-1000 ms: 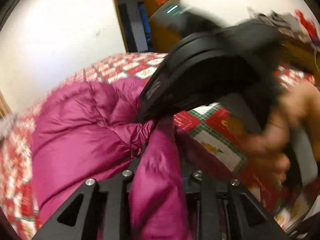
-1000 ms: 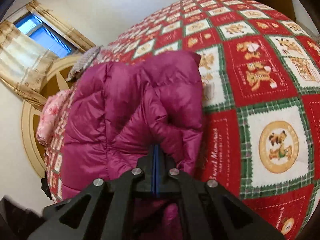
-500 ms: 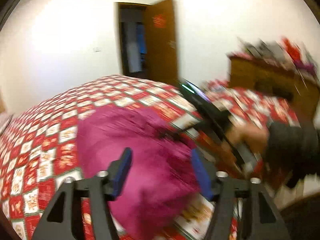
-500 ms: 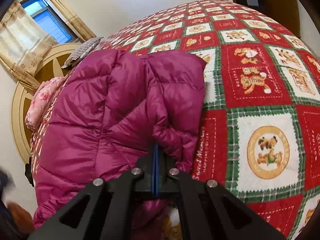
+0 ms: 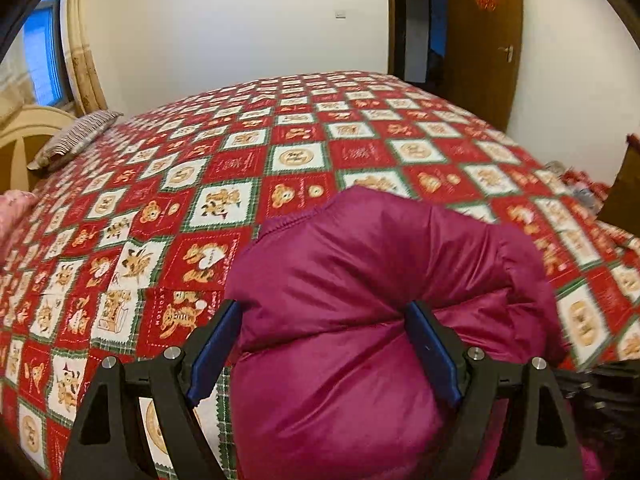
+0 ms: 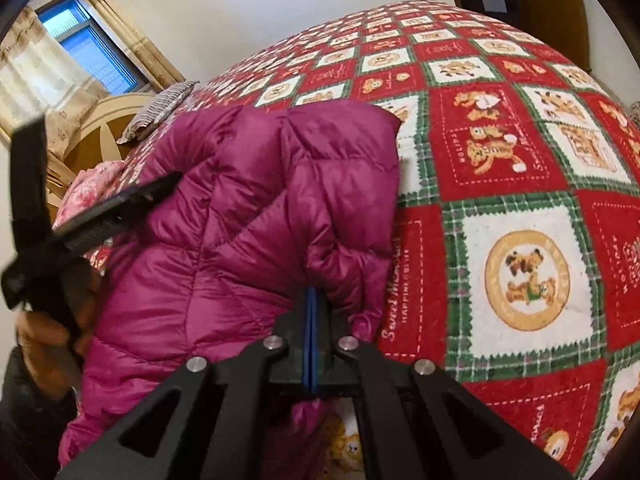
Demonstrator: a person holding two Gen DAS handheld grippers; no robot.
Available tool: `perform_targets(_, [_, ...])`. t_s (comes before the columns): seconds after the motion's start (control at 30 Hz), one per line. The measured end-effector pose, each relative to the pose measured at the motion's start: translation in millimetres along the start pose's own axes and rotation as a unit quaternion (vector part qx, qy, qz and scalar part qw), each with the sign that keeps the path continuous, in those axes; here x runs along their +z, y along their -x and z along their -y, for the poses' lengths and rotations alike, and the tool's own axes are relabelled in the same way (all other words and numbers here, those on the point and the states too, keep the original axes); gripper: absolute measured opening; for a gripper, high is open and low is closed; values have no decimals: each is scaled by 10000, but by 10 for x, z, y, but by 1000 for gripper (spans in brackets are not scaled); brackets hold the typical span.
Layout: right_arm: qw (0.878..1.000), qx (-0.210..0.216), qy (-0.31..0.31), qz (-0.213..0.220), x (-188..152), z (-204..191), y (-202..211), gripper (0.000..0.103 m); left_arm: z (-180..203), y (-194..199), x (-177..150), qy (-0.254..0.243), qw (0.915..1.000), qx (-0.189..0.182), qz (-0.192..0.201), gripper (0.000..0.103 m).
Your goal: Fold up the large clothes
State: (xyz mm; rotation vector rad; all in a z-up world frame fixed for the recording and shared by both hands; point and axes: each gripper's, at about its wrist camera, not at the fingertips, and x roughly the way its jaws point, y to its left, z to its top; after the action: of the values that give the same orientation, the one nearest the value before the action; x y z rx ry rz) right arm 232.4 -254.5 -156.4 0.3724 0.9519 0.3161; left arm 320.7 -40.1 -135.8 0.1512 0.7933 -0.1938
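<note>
Right wrist view, right gripper clamped on magenta puffer jacket, jacket lengthwise toward headboard, left gripper spread.

Two close wrist views low over the bed (both facing the far wall), jacket shared.

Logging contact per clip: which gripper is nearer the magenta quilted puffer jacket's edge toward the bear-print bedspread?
Right. The right gripper is shut on that edge of the magenta quilted puffer jacket. The left gripper is open, its fingers either side of the jacket's bulk on its opposite side.
</note>
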Motion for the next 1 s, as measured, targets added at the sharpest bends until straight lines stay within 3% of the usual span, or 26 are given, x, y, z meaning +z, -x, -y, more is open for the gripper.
perform_targets(0.1, [9999, 115, -103, -29, 14, 37, 8, 0, -4, -134, -27, 79, 9999, 129, -56, 91])
perform_targets(0.2, [9997, -144, 10, -180, 110, -42, 164, 1, 12, -208, -71, 93, 9994, 334, -54, 92])
perform_targets(0.27, [9994, -299, 194, -32, 236, -184, 389, 12, 34, -232, -71, 55, 9991, 417, -47, 92])
perform_targets(0.37, [9991, -271, 83, 319, 494, -400, 665, 12, 64, -245, -69, 41, 9986, 526, -53, 92])
perform_targets(0.53, [9924, 453, -1001, 558, 904, -704, 578, 12, 135, -232, -78, -86, 9969, 778, 0, 92])
perform_targets(0.63, [9807, 555, -1704, 781, 964, -755, 313, 12, 134, -230, -84, -90, 9966, 816, 10, 92])
perform_targets(0.73, [9768, 58, -1869, 1043, 924, -656, 109, 12, 122, -235, -85, -59, 9968, 796, -3, 92])
perform_targets(0.83, [9743, -186, -2015, 992, 829, -476, -69, 12, 119, -238, -85, -58, 9968, 798, 1, 92])
perform_targets(1.0, [9775, -1042, -1504, 1051, 682, -371, -163, 9, 104, -243, -83, -32, 9971, 754, -14, 92])
